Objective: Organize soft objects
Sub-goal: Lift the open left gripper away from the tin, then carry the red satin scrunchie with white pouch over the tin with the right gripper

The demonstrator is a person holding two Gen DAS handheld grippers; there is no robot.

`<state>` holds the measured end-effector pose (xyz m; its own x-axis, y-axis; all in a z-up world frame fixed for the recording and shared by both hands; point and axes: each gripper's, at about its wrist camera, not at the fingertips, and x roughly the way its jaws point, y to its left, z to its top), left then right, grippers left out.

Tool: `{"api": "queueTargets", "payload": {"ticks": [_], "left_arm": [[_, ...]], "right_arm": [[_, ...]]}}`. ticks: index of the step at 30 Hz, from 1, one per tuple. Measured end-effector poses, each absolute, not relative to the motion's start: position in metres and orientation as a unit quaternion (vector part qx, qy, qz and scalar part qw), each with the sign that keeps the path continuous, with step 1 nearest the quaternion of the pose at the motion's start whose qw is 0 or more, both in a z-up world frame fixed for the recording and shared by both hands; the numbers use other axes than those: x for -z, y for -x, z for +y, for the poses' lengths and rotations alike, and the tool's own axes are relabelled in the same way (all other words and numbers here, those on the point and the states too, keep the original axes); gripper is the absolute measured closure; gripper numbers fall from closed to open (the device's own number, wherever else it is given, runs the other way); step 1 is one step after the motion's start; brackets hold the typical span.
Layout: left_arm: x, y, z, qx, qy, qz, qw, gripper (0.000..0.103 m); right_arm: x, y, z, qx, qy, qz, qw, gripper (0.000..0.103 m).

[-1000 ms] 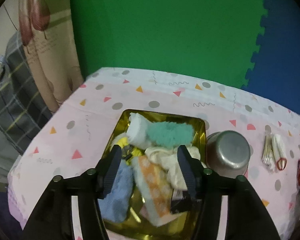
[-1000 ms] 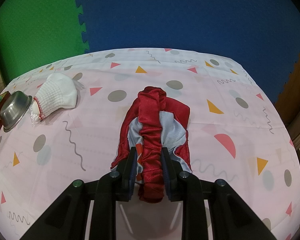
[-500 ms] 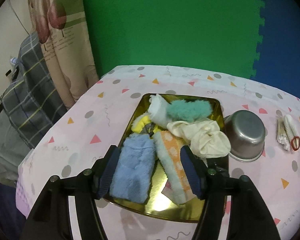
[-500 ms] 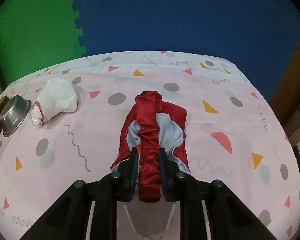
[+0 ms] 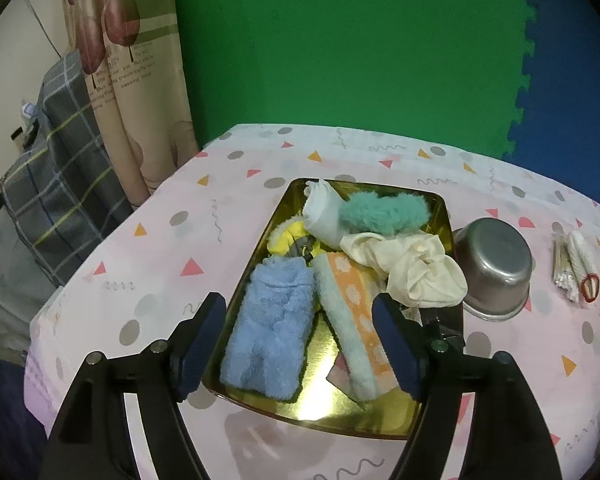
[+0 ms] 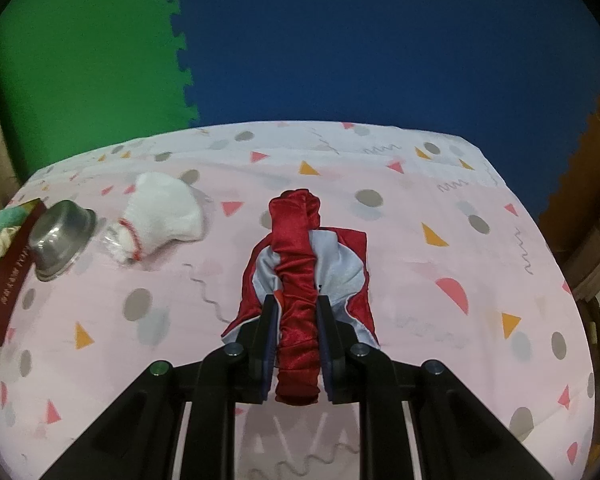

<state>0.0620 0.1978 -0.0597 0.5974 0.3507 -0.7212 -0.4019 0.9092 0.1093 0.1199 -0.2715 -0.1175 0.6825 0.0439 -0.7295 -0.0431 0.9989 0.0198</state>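
On my left camera, my left gripper (image 5: 298, 344) hangs over the near end of the gold tray (image 5: 440, 216), its jaws spread wide and just opened further, pinching nothing. Below and between them lie the blue towel (image 5: 274, 328) and the orange cloth (image 5: 356, 320). Farther back in the tray I see a yellow piece (image 5: 286, 240), a white roll (image 5: 320, 214), the teal fluff (image 5: 384, 212) and a cream cloth (image 5: 416, 272) spilling toward the right rim. Just right of the tray sits the steel bowl (image 5: 492, 268), upside down, then a small bundle (image 5: 576, 268).

On my right camera, the bowl (image 6: 62, 236) and a white sock (image 6: 160, 216) sit at left. My right gripper (image 6: 298, 336) is clamped on the red cloth (image 6: 296, 248), bunched between the fingers, its far end on the table (image 6: 460, 280).
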Motion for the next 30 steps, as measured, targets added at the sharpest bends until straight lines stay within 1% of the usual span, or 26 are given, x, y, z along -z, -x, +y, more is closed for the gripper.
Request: {"api": "queueTargets", "payload": {"ticks": [2,9,13,30], "left_arm": [[0.059,-0.061,0.199,-0.213,0.033,0.394,0.893,0.027],[0.056,-0.059,0.207,-0.219,0.047,0.394,0.891,0.023],[0.055,-0.057,0.212,-0.227,0.049,0.394,0.89,0.019],[0.041,-0.041,0.27,-0.277,0.11,0.382,0.875,0.017]], "right_arm": [[0.112,-0.117,-0.263,-0.033,-0.002,0.396,0.918,0.085],[0.097,-0.113,-0.22,-0.076,0.017,0.389,0.918,0.085],[0.089,-0.111,-0.187,-0.108,0.027,0.386,0.916,0.085],[0.051,-0.091,-0.038,-0.265,0.04,0.361,0.893,0.085]]}}
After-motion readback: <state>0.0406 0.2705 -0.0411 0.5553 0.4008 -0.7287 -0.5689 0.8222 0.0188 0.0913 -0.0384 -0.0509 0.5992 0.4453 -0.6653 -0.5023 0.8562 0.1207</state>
